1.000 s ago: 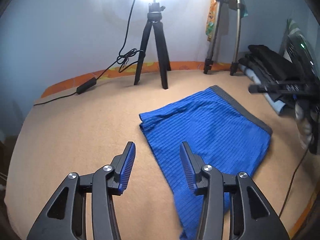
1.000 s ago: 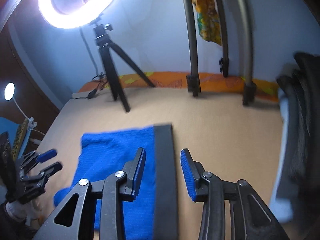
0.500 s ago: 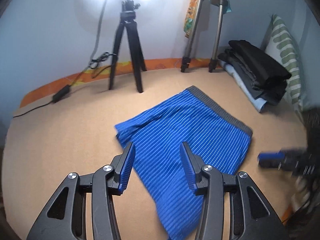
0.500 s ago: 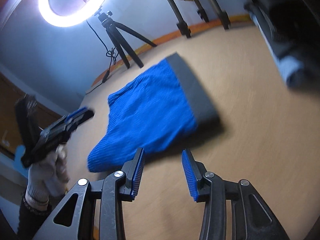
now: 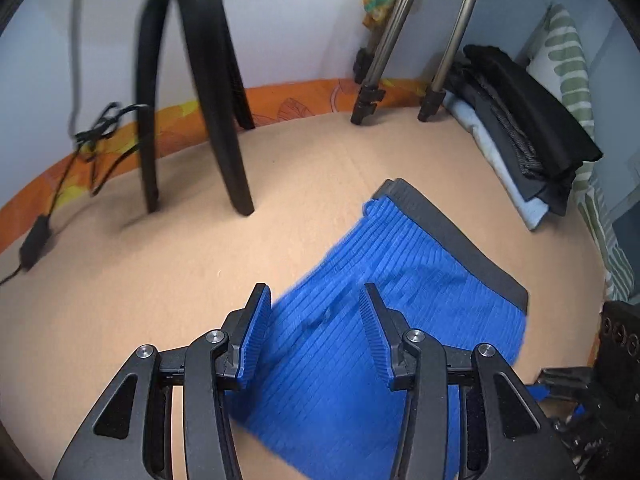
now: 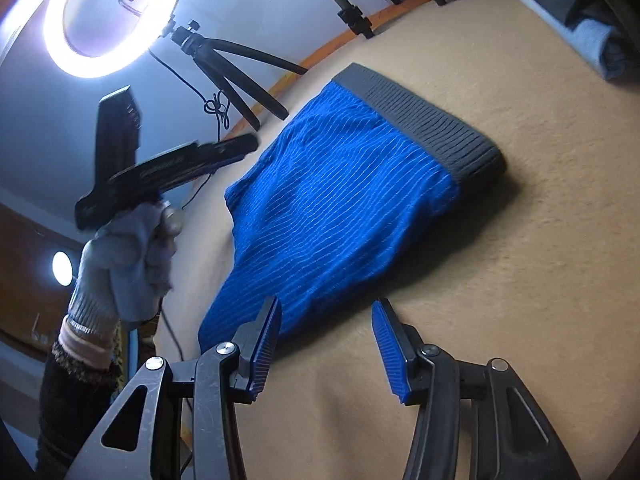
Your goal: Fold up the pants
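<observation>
Blue striped shorts (image 5: 384, 304) with a grey waistband (image 5: 452, 236) lie flat on the tan surface. They also show in the right wrist view (image 6: 340, 196), waistband (image 6: 424, 124) at the far right. My left gripper (image 5: 316, 316) is open, hovering just over the shorts' left edge. My right gripper (image 6: 326, 332) is open, with its left finger over the shorts' near hem. The left gripper also shows in the right wrist view (image 6: 236, 150), held by a gloved hand.
A black ring-light tripod (image 5: 192, 92) and its cable (image 5: 92, 140) stand at the back left. Silver tripod legs (image 5: 400, 44) stand at the back. A stack of dark folded clothes (image 5: 524, 128) and a striped pillow (image 5: 568, 56) lie at the right.
My left gripper has moved forward and lower over the shorts' left edge. My right gripper has swung round to the shorts' near hem. Both stay open.
</observation>
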